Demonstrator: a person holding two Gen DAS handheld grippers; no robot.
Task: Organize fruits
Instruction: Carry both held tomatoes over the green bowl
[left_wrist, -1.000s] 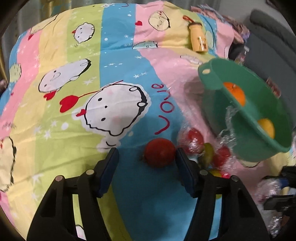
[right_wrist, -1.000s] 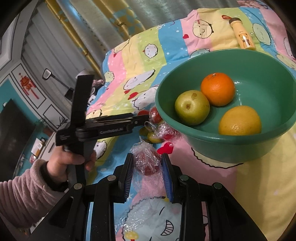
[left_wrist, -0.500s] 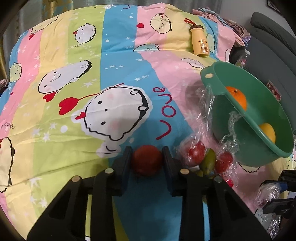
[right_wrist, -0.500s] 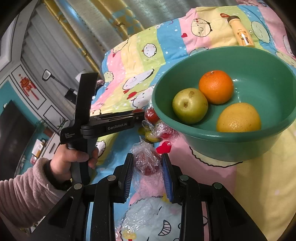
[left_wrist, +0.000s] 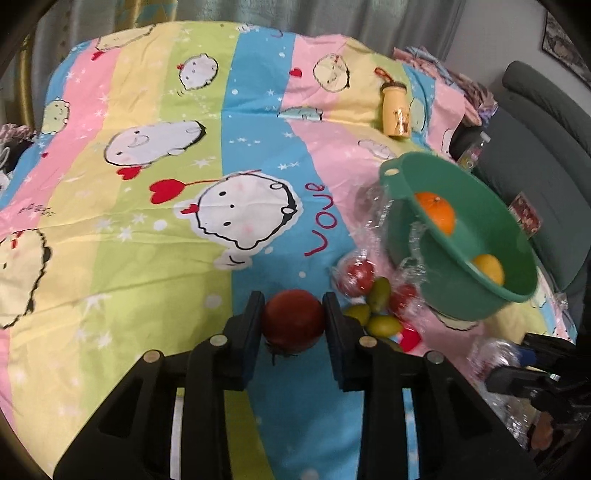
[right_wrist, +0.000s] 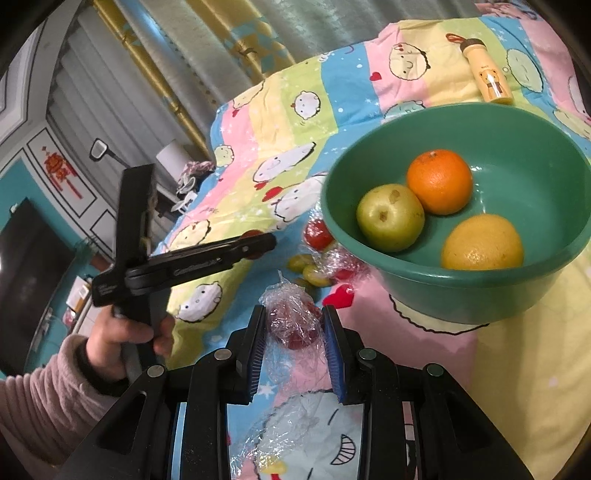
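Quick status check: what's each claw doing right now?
Left gripper just closed on red fruit. Right gripper clamps wrapped fruit. Green basin path clear.

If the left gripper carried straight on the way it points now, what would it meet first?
The left gripper is shut on a red fruit and points down at the bedsheet. Straight ahead lies only bare sheet, so probably the cloth first; the wrapped fruits sit off to its right. Depth is hard to judge.

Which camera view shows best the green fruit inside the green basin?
The right wrist view: it looks down into the green basin, so the green fruit shows whole beside the orange. In the left wrist view the basin's wall hides it.
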